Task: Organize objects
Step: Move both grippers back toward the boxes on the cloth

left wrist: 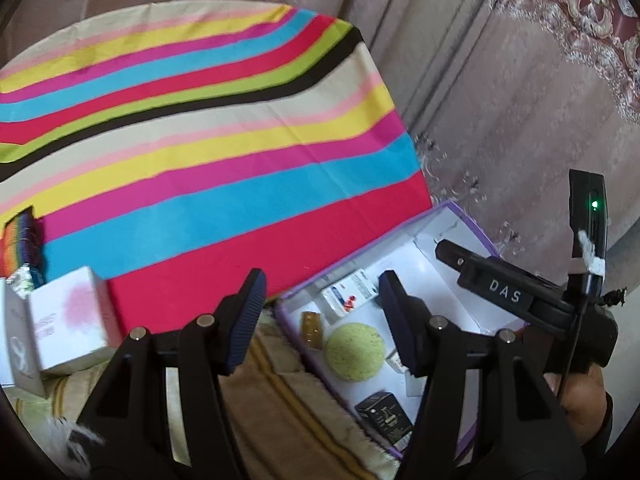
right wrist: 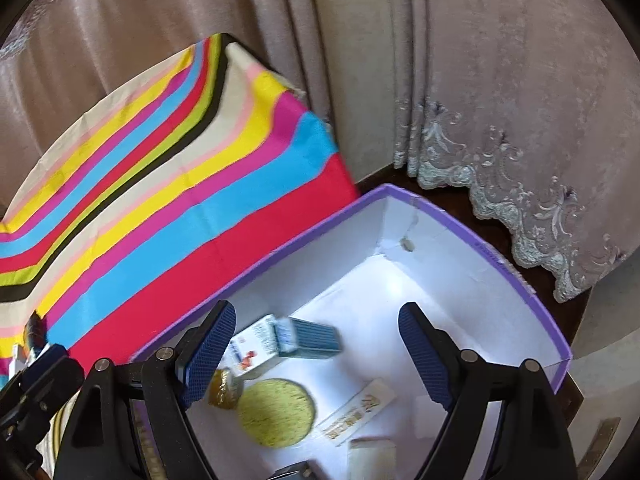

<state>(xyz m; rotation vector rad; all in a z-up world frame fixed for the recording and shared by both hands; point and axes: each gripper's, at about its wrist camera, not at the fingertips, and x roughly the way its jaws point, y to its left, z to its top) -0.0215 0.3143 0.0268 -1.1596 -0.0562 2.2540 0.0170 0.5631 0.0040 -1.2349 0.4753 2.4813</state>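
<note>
A striped cloth (left wrist: 208,152) in pink, yellow, blue, red, green and black bands covers the bench, its near corner hanging just beside the curtain. The mauve curtain (right wrist: 500,80) falls in folds behind, with a pale embroidered hem (right wrist: 520,216) scalloped above a dark floor (right wrist: 492,216). A beige striped towel (left wrist: 280,396) lies at the near edge.

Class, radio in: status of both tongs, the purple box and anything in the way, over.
Both tongs open and empty: left tongs, right tongs over the purple box. Green sponge and small cartons inside. Pink-and-white box waits outside. Nothing blocking.
</note>
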